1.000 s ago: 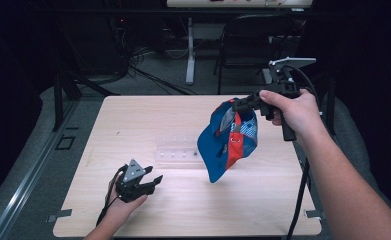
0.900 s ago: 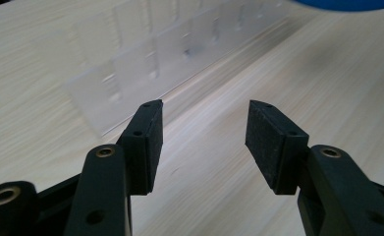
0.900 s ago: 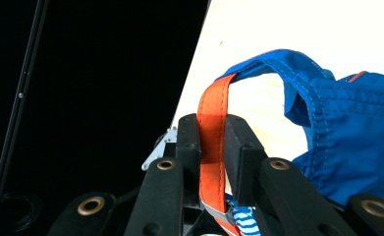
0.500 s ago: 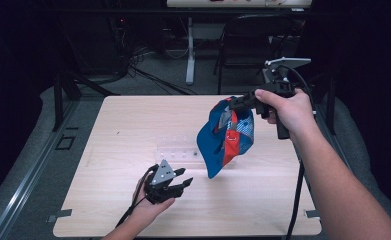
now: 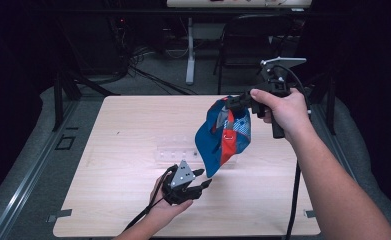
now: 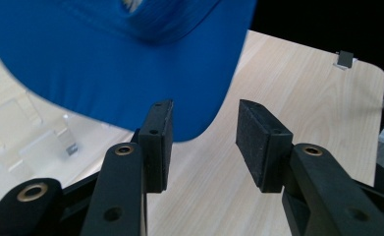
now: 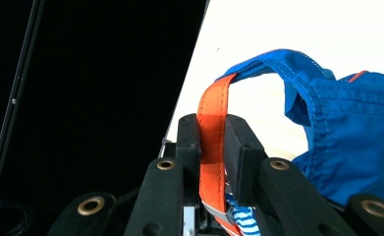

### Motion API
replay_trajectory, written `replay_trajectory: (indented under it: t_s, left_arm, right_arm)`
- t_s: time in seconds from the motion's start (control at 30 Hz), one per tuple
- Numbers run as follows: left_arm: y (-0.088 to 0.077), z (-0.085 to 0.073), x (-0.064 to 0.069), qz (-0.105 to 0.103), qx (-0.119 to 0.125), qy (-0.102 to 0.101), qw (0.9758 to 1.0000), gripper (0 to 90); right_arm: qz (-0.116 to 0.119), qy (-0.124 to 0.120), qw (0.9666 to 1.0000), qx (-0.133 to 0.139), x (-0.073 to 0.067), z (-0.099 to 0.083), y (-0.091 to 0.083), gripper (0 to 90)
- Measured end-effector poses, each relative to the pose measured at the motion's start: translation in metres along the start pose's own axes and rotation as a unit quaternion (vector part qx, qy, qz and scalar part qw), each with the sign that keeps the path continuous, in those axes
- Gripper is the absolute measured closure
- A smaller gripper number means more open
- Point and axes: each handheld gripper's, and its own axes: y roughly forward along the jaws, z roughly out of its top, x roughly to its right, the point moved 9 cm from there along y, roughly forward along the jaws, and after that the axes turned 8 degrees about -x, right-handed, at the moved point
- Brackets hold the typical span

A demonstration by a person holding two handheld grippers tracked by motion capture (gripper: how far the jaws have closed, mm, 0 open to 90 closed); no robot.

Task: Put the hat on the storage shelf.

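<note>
Item: blue cap (image 5: 222, 137) with orange strap (image 7: 211, 132) and a blue-and-white striped patch, hanging in the air above the right half of the table (image 5: 113, 150), brim pointing down toward the front edge; the brim's lowest tip hangs just above the table surface, clear of it as far as the high view shows

Right gripper (image 5: 235, 102): held in the person's right hand (image 5: 283, 110) above the right side of the table, toward the far edge; jaws closed tight on the orange strap, which runs up between the pads and loops over into the blue fabric; in the right gripper view the strap is pinched flat between the two black jaws (image 7: 213, 147), with a metal buckle and striped cloth below the pads

Left gripper (image 5: 200, 179): held in the person's left hand (image 5: 165, 202) low over the table near the front edge, about midway along it, pointing toward the cap's brim; jaws parted with a clear gap, holding nothing; in the left gripper view the blue brim (image 6: 130, 64) hangs just beyond and above the pads (image 6: 159, 142), not between them

Other: clear plastic tray (image 5: 175, 152) lying flat on the table near its centre, just left of the hanging cap; a chair and cables on the floor beyond the far edge
</note>
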Motion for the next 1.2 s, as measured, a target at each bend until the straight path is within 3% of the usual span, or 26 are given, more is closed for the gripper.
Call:
replay_trajectory:
  t_s: [0.17,0.23,0.4,0.67,1.2]
  left_arm:
    - [0.007,0.001,0.001,0.002,-0.005,-0.003,1.0000,58.9]
    - [0.009,0.001,0.001,0.015,-0.004,0.003,0.9999,59.8]
    - [0.010,0.001,0.000,0.022,-0.002,0.007,0.9997,65.7]
    - [0.006,-0.001,-0.004,0.020,0.000,0.011,0.9997,81.2]
    - [-0.009,-0.002,-0.016,0.058,0.006,0.023,0.9980,88.1]
  right_arm:
    - [0.004,0.001,1.0000,0.000,0.000,0.000,0.002,77.9]
    - [0.004,0.000,1.0000,-0.001,0.001,-0.001,0.002,77.8]
    - [0.004,0.000,1.0000,-0.003,0.002,-0.002,0.002,77.9]
    - [0.004,0.001,1.0000,-0.004,0.004,-0.003,0.002,77.8]
    - [0.001,0.002,1.0000,0.001,0.001,-0.002,-0.001,77.8]
